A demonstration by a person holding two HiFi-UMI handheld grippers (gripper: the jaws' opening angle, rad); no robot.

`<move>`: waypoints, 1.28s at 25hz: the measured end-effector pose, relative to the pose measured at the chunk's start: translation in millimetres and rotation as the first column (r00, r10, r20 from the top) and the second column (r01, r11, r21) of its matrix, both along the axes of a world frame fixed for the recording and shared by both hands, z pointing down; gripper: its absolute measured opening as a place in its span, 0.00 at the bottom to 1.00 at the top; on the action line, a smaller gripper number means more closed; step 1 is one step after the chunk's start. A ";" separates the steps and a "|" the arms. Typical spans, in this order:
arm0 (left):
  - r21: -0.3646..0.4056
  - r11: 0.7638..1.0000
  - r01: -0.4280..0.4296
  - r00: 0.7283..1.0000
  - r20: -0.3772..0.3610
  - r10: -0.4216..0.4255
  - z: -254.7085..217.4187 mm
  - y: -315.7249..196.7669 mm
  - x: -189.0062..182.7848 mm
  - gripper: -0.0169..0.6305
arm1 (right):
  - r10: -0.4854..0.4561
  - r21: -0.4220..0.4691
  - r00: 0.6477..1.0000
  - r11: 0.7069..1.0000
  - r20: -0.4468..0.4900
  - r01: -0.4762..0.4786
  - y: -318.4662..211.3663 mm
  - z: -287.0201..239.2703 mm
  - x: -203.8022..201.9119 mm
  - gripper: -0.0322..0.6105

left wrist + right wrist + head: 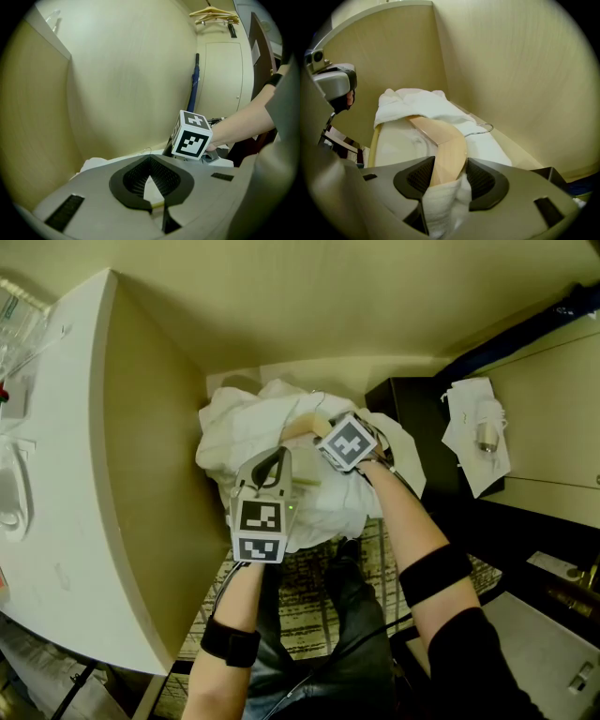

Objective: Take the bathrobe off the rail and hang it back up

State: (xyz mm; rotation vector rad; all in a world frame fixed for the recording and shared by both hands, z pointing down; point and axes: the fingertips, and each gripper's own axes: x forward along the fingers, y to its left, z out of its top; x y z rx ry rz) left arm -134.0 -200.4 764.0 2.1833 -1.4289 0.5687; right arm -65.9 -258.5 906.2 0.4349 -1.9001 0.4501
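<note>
Beige panelled walls (309,306): two, meeting in a corner. One white surface (56,474) on the left edge of the head view, with clutter too small to ID.

One white terry bathrobe (253,432), off the rail, bunched in a heap low in that corner, right of the white surface and in front of the person. It is draped over one light wooden hanger (446,143).

One dark cabinet (412,409) to the right of the heap, with a crumpled white sheet (478,437) on top. One patch of patterned carpet (314,582) shows below the robe.

Two bare forearms reach in, each with one black arm band (230,641) (the other sits further up, on the right arm).

Two claws:
- right claw (447,176): pinching the wooden hanger's arm plus a fold of robe cloth, both pads pressed on it. In the head view it is on top of the heap (314,432).
- left claw (151,180): pads pressed together at the tips, with a pale wedge behind them. Can't tell if any cloth is caught. In the head view it rests on the near side of the heap (274,457).

Two marker cubes (260,526), one per claw.

One blue folded umbrella (193,84) stands in the far corner in the left gripper view, with one spare wooden hanger (213,14) high above it.

One wire hook (480,129) on the held hanger, lying on the cloth.
</note>
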 end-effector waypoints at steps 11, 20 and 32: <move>-0.012 1.000 -0.003 1.000 -0.010 0.003 6.5 5.2 -2.7 0.03 | 0.071 0.051 0.994 0.996 -0.078 -0.067 4.7 18.3 5.9 0.38; -0.019 0.999 0.026 1.000 -0.002 -0.026 -3.1 14.0 -9.2 0.03 | 0.103 0.314 0.994 0.946 -0.037 -0.087 0.4 -15.8 11.9 0.37; 0.025 0.998 0.057 0.998 -0.001 -0.057 -55.0 18.0 -9.6 0.03 | 0.113 0.668 0.993 0.738 0.014 -0.093 -5.3 -127.3 23.4 0.37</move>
